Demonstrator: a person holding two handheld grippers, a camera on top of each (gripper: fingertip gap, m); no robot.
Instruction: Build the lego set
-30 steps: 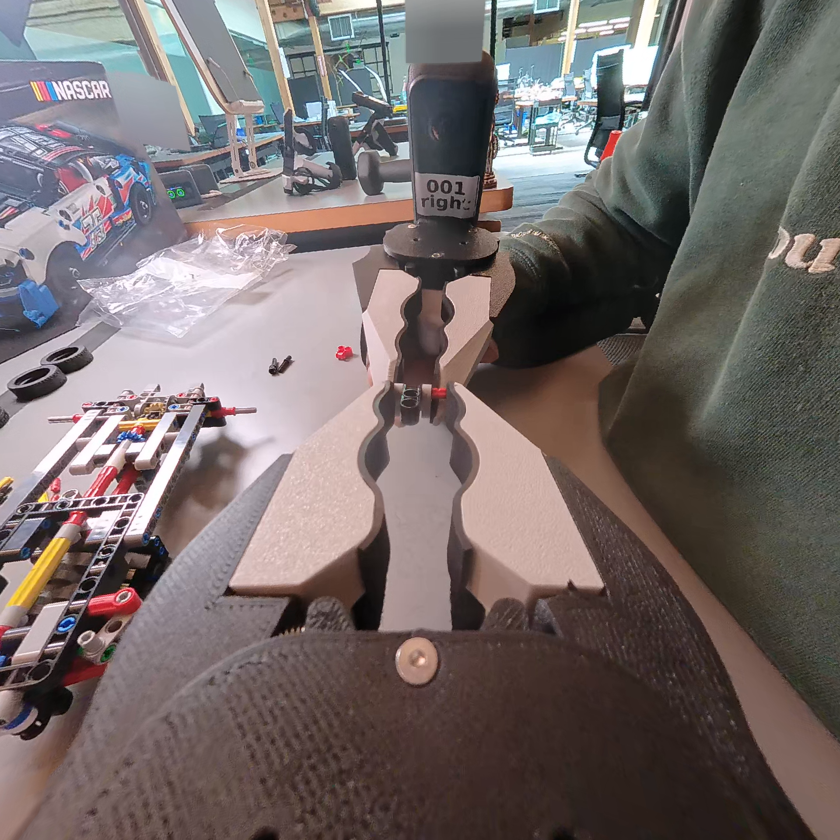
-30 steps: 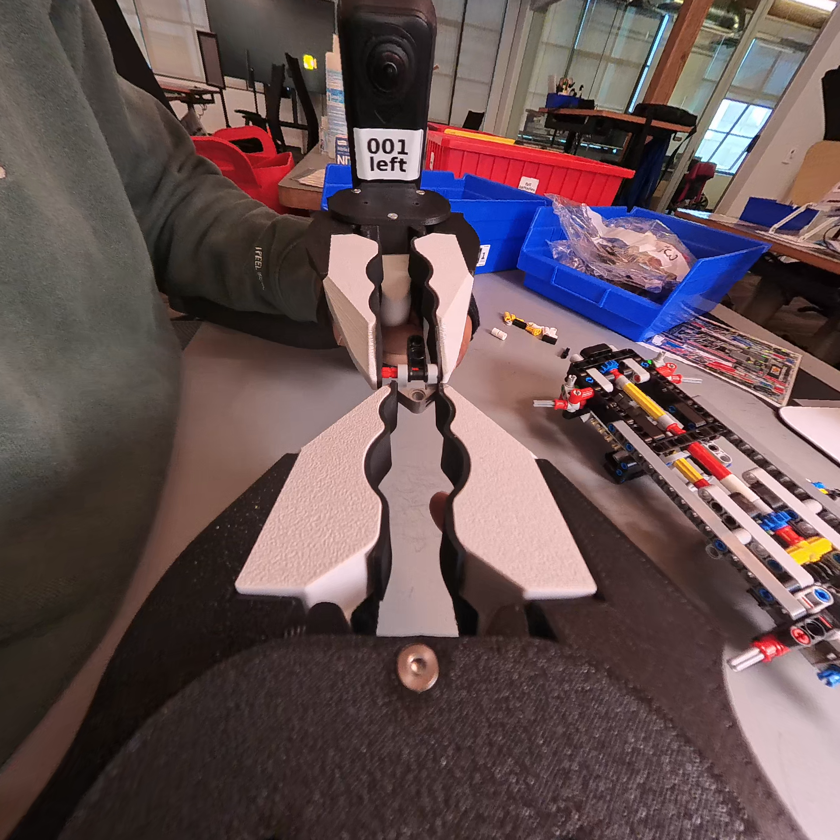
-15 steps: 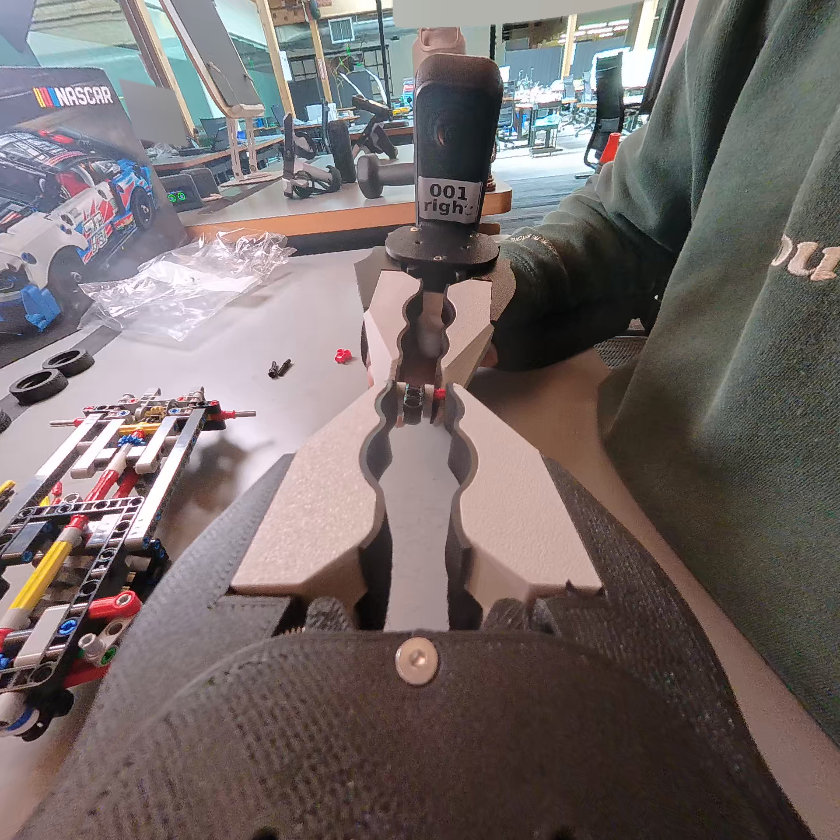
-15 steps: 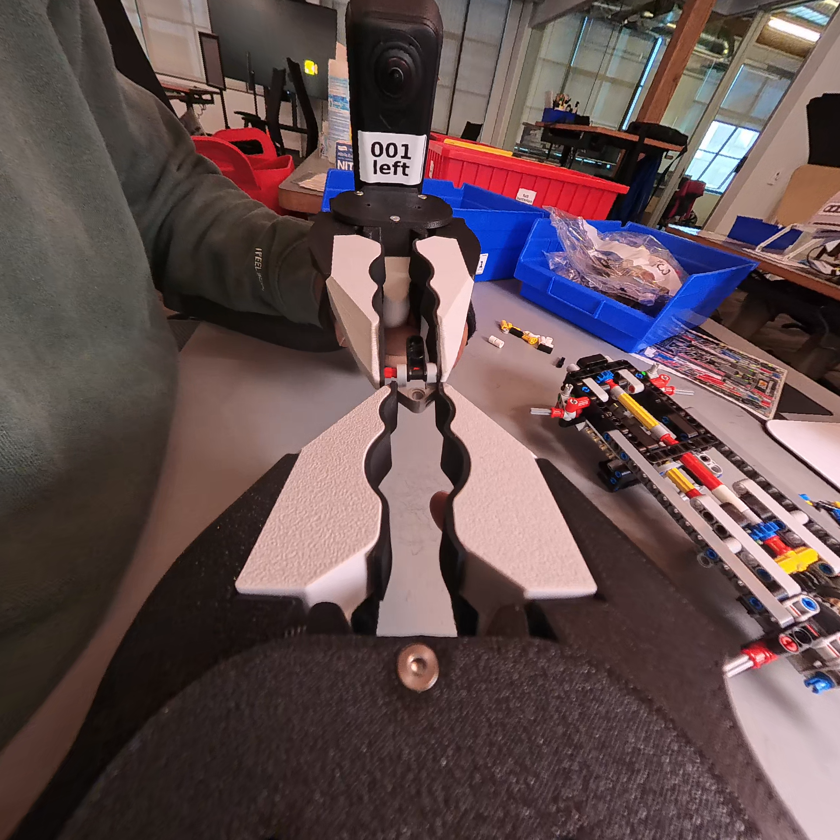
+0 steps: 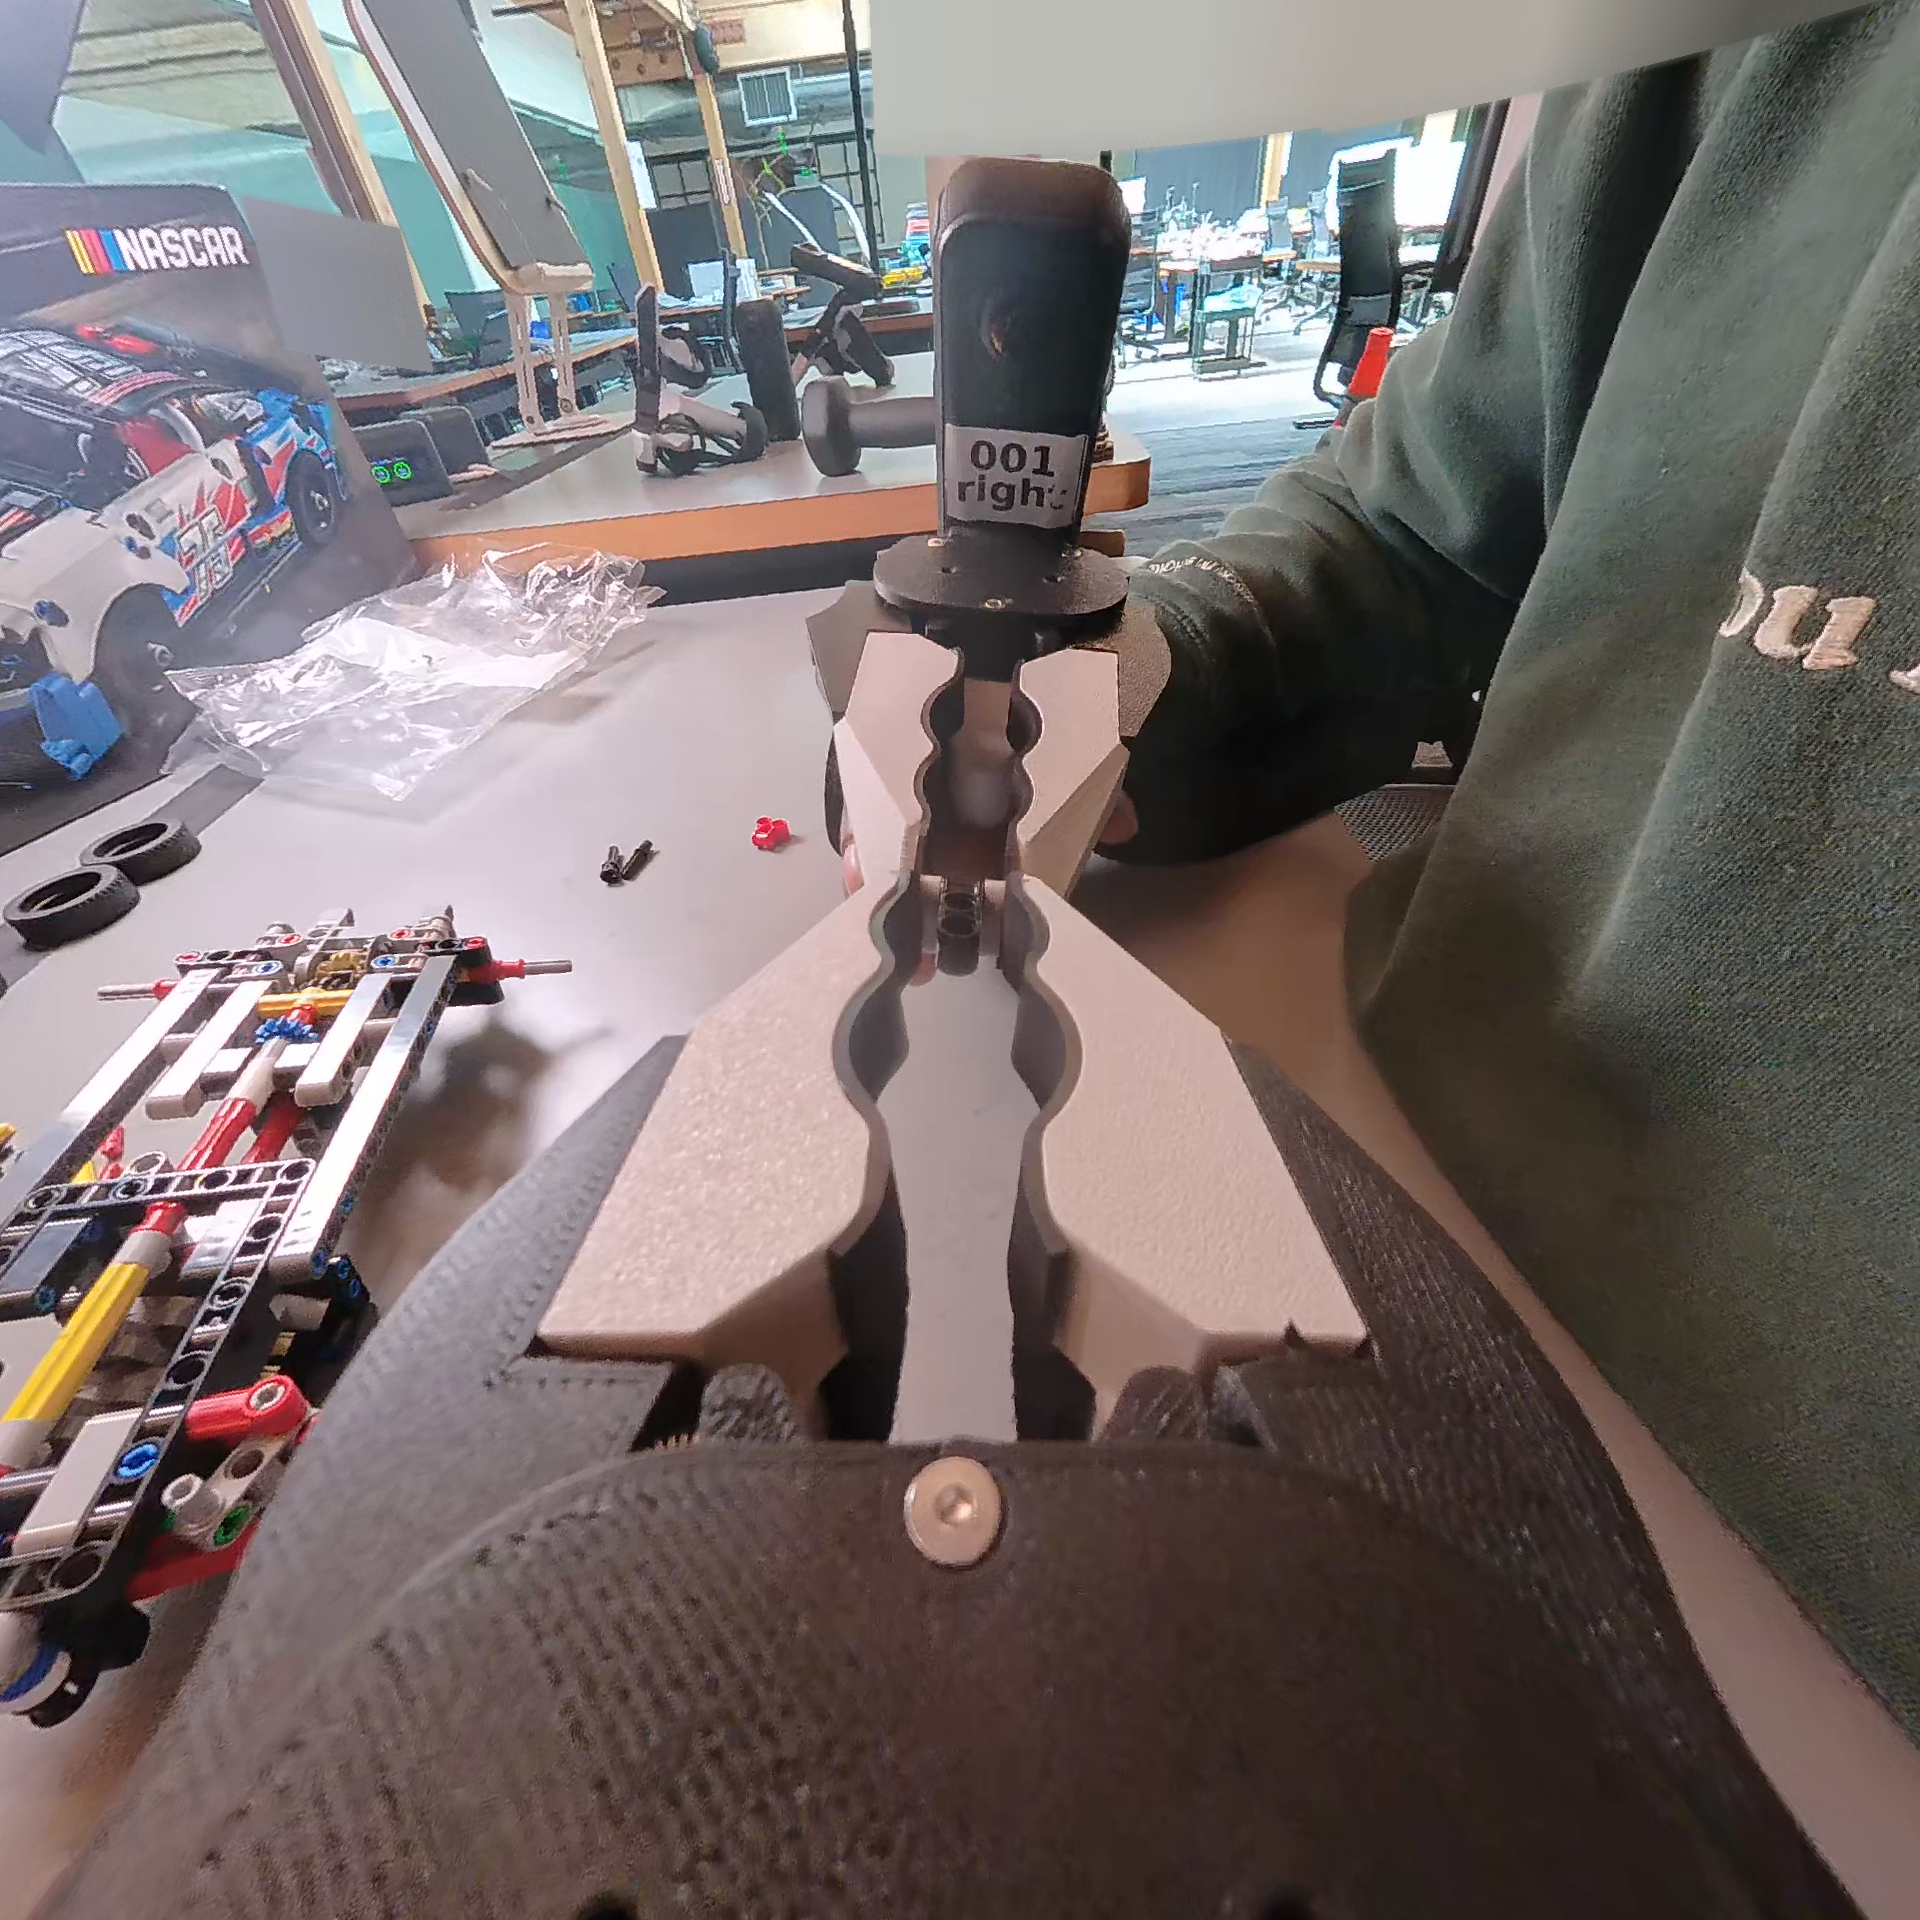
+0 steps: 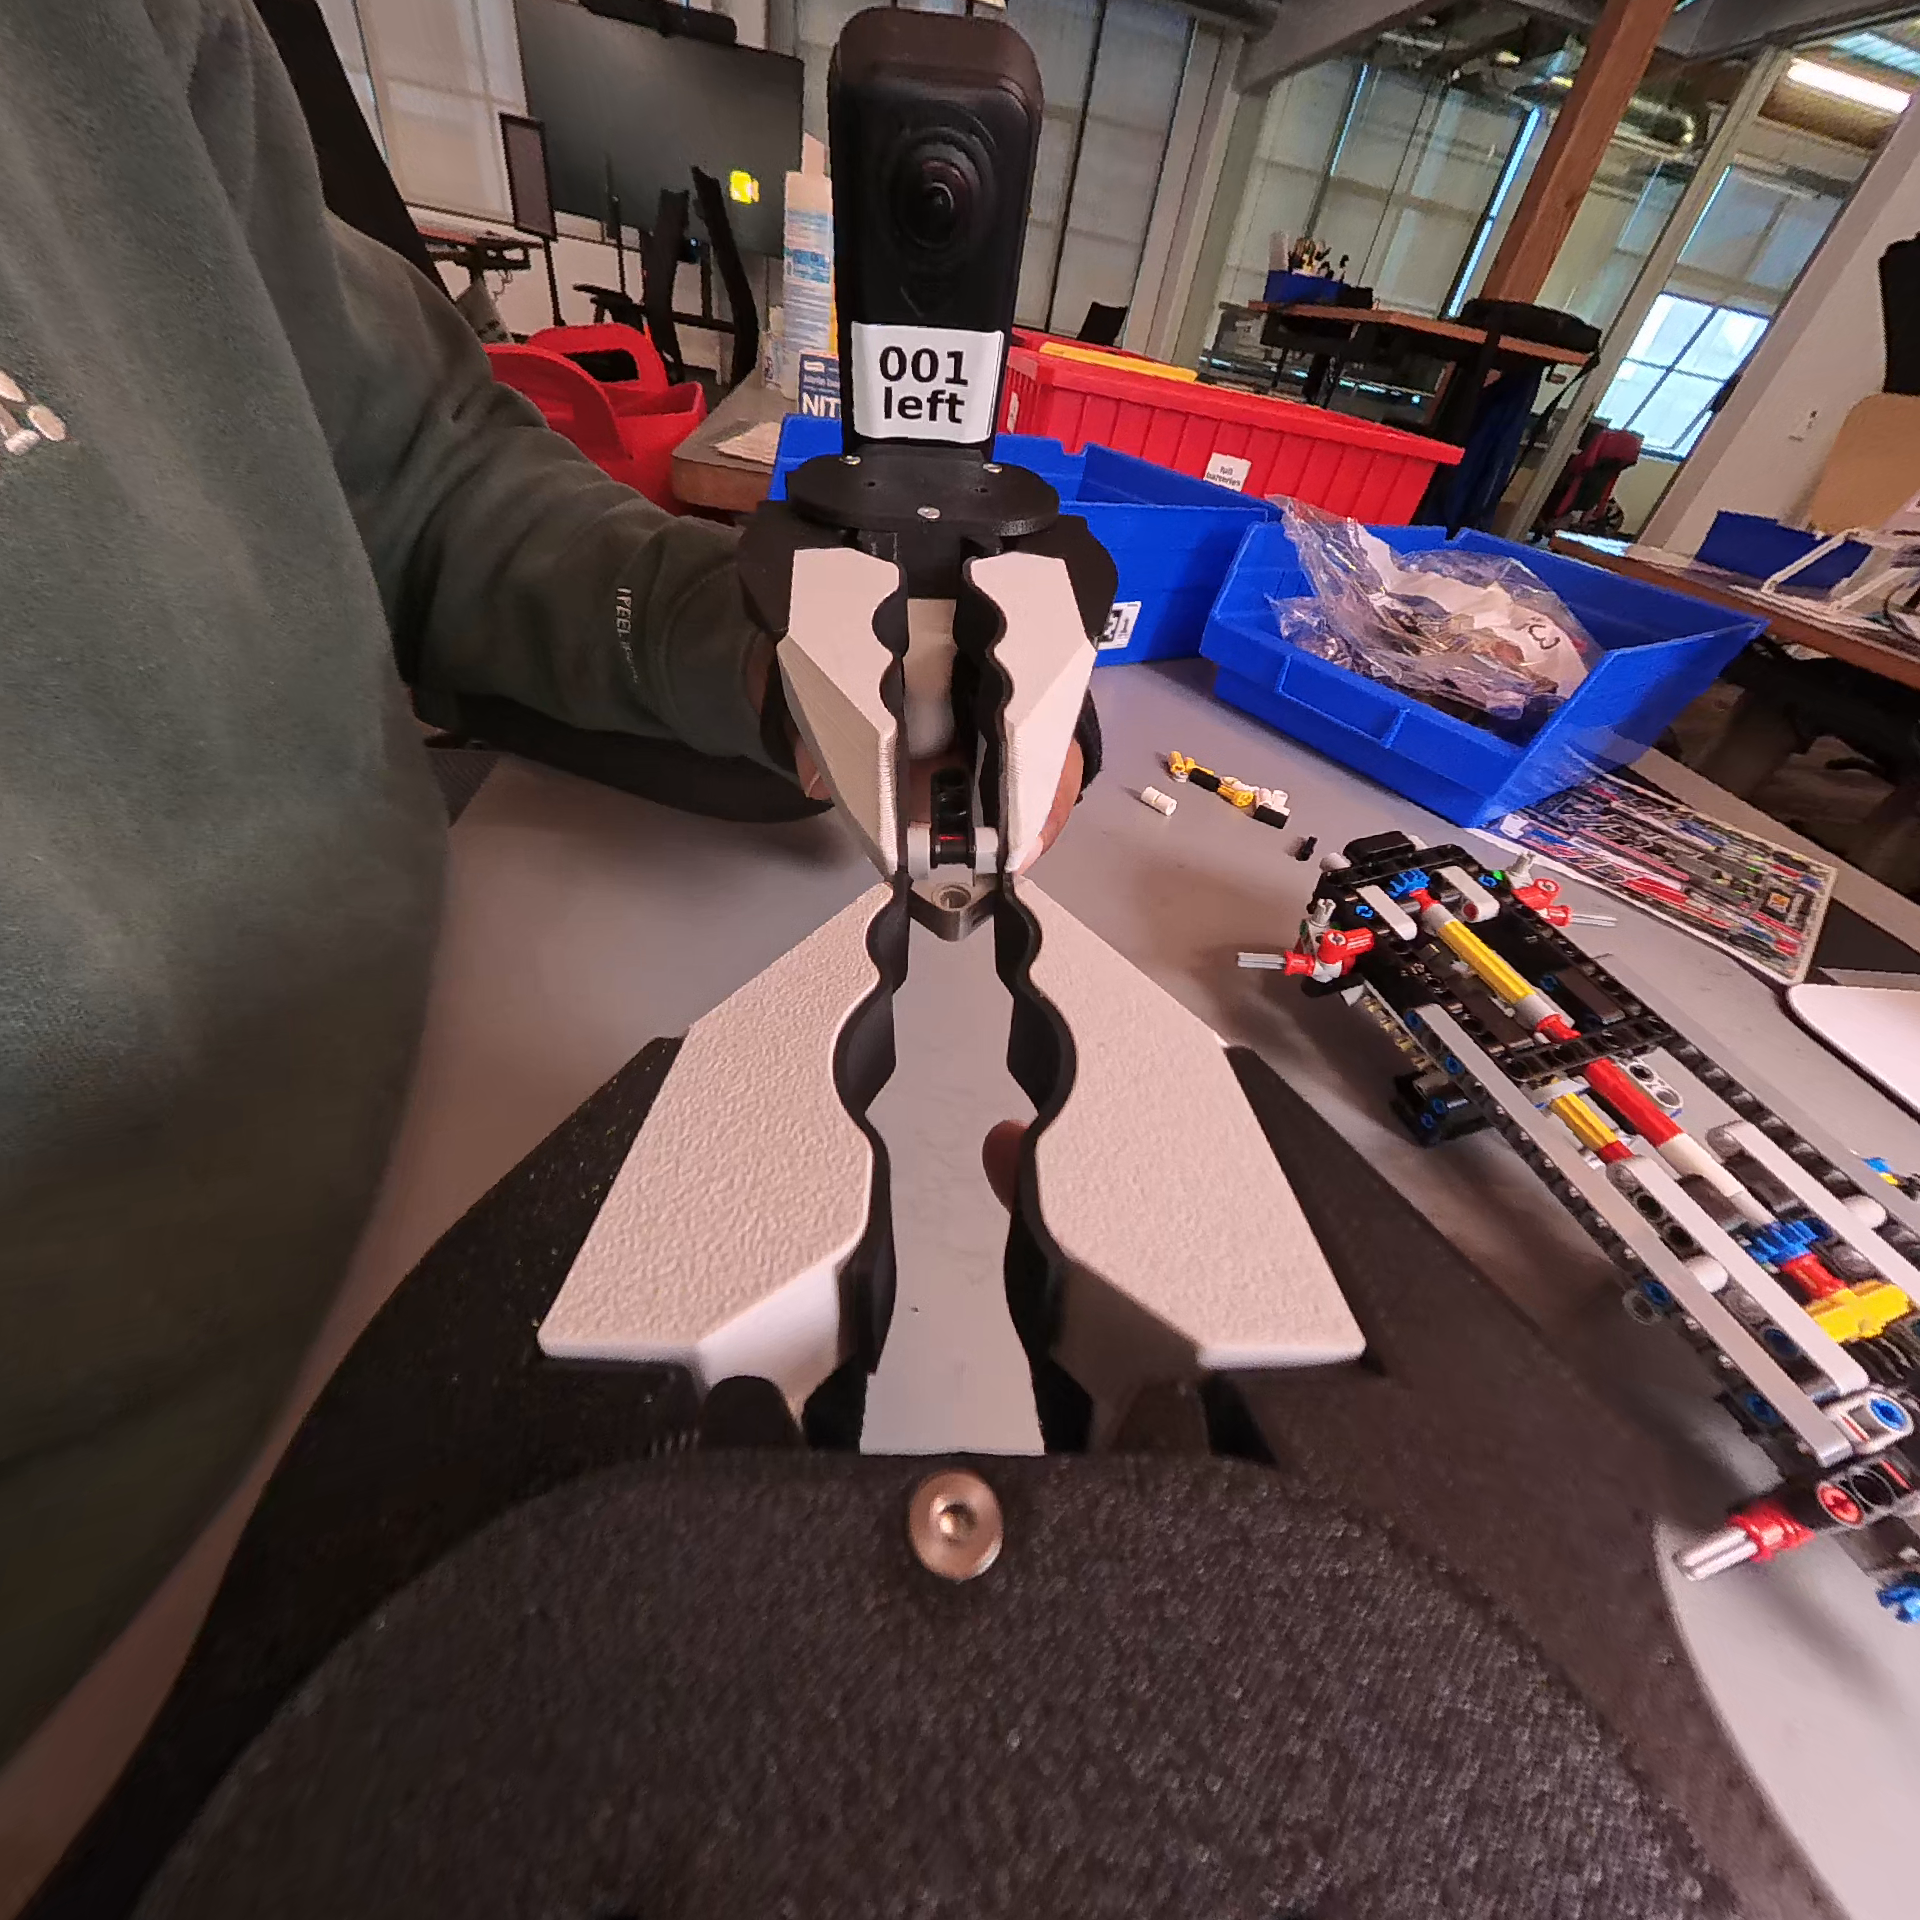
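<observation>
Left gripper (image 5: 961, 940) is clamped on a small black-and-grey lego piece (image 5: 958, 928), tip to tip with the right gripper (image 6: 951, 894), which is closed on a grey part (image 6: 948, 906). Their joint is largely hidden by fingertips. The chassis (image 6: 1621, 1122), cut off at frame edge, lies on the table (image 6: 644, 935), long axis running from 11 to 5 o'clock in the right wrist view.

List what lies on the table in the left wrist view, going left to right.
Tyres → car chassis → clear plastic bag → black pins → small red piece → right gripper.
</observation>
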